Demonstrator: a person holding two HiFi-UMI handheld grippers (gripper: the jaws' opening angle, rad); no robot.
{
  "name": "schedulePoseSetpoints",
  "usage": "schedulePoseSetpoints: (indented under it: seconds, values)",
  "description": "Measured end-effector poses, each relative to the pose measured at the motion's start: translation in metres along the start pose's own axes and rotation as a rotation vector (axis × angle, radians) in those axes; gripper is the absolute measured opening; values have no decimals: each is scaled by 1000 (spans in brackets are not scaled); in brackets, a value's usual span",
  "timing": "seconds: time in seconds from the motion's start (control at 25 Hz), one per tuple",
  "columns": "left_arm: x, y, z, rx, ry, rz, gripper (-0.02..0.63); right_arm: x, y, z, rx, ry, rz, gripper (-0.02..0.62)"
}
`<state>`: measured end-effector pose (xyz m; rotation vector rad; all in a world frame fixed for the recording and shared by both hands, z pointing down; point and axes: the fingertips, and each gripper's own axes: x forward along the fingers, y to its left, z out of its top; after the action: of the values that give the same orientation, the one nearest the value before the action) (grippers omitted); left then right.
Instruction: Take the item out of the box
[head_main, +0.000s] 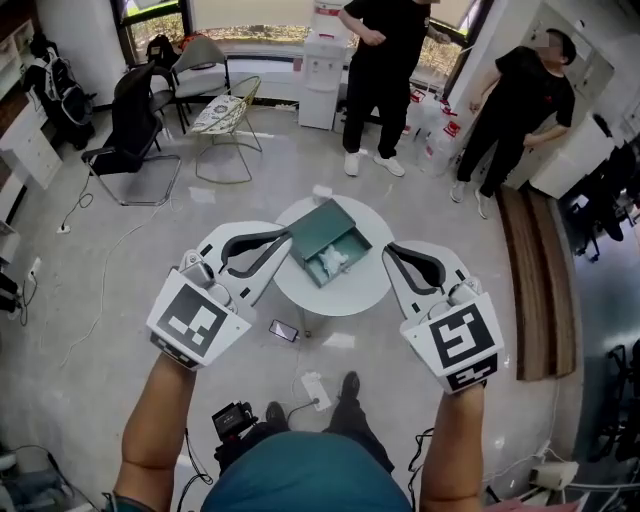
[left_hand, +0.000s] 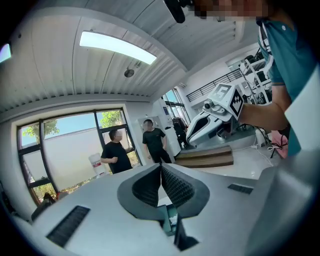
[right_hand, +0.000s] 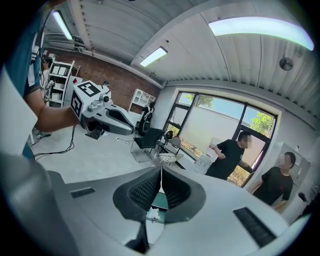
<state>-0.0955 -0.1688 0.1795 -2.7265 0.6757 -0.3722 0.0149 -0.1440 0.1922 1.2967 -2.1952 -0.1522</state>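
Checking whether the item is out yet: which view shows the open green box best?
The head view: the open green box sits whole on the round white table, a white item inside. Both gripper views catch only a small green sliver of it.

We cannot tell what the pale item (head_main: 333, 260) in the green box (head_main: 318, 228) is; the top edge beheads one bystander (head_main: 383, 60).

A phone (head_main: 284, 330) lies on the floor just left of the round white table (head_main: 355, 292). Beyond the table, two people (head_main: 380, 70) (head_main: 515, 110) in black stand beside a water dispenser (head_main: 322, 85). A wooden bench (head_main: 535, 290) runs along the table's right.
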Motion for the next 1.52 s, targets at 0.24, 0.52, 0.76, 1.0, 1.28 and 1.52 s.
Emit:
schedulePoseSetpoints:
  seconds: [0.24, 0.52, 0.76, 1.0, 1.28, 1.52]
  values:
    - [47, 18, -8, -25, 59, 115, 21, 42, -46, -16, -43, -48, 131, 38]
    - [117, 11, -15, -64, 135, 226, 21, 65, -108, -50, -85, -93, 253, 40]
    - [161, -3, -21, -78, 166, 281, 23, 80, -136, -87, -91, -114, 330, 40]
    - [191, -2, -38, -102, 199, 294, 23, 100, -154, -112, -80, -105, 370, 39]
    - [219, 20, -69, -133, 185, 256, 21, 141, -163, -129, -55, -83, 372, 40]
    - [215, 55, -120, -158, 192, 189, 23, 195, -144, -133, -16, -32, 364, 40]
